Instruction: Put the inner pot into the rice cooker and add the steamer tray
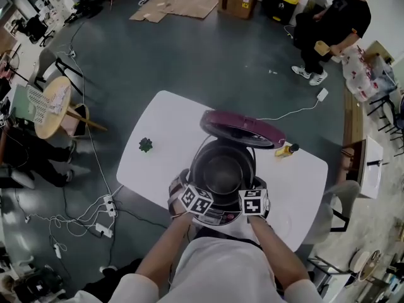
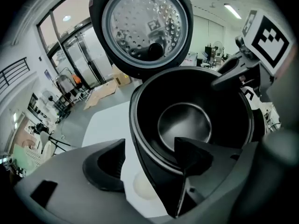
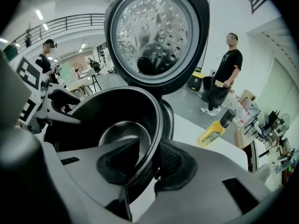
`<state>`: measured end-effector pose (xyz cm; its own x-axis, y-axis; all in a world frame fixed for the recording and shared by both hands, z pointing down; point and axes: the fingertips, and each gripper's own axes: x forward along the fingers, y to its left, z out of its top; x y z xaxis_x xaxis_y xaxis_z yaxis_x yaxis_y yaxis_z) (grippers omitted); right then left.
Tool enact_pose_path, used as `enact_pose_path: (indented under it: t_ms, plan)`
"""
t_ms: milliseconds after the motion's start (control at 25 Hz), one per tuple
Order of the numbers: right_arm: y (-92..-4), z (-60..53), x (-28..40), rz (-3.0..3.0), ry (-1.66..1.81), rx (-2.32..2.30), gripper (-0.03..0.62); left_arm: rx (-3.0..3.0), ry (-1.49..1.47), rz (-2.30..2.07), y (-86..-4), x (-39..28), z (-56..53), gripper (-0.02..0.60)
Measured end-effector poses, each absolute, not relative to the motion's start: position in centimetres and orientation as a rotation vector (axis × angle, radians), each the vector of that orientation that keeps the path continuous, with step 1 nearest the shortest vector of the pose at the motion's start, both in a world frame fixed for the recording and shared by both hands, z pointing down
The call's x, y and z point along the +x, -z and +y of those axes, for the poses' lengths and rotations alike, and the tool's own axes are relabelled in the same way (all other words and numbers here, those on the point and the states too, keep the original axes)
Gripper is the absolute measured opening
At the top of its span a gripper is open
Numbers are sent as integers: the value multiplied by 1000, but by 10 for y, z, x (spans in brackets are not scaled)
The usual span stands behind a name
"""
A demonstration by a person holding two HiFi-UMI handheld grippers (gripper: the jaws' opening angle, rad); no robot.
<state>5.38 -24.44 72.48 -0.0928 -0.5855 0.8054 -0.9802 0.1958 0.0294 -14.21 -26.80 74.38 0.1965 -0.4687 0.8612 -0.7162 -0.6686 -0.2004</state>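
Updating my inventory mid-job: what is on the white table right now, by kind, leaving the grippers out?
rice cooker: 1
inner pot: 1
yellow bottle: 1
small dark green object: 1
Total: 4

A dark grey floor [image 1: 189, 62] stretches ahead of the left gripper [image 1: 189, 191] and the right gripper [image 1: 255, 194], which are over a white rounded table [image 1: 158, 163]. Far ahead lie flattened brown cardboard sheets [image 1: 183, 4]. Well left of the left gripper stands a round pale wooden side table [image 1: 53, 106], with white power strips [image 1: 104, 216] nearer.
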Motion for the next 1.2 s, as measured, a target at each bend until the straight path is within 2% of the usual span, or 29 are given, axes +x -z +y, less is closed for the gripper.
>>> enact_pose_path:
  t_ms: [440, 720, 1200]
  plan:
    - [-717, -243, 58, -1744, -628, 1482, 198, 2212, -1314, -1091, -744, -148, -267, 380]
    - [-704, -240, 50, -1789, -596, 1508, 199, 2235, -1147, -1070, -724, -151, -255, 319]
    - [-666, -217, 45, -1855, -553, 1616, 198, 2354, -976, -1015, -682, -138, -240, 283]
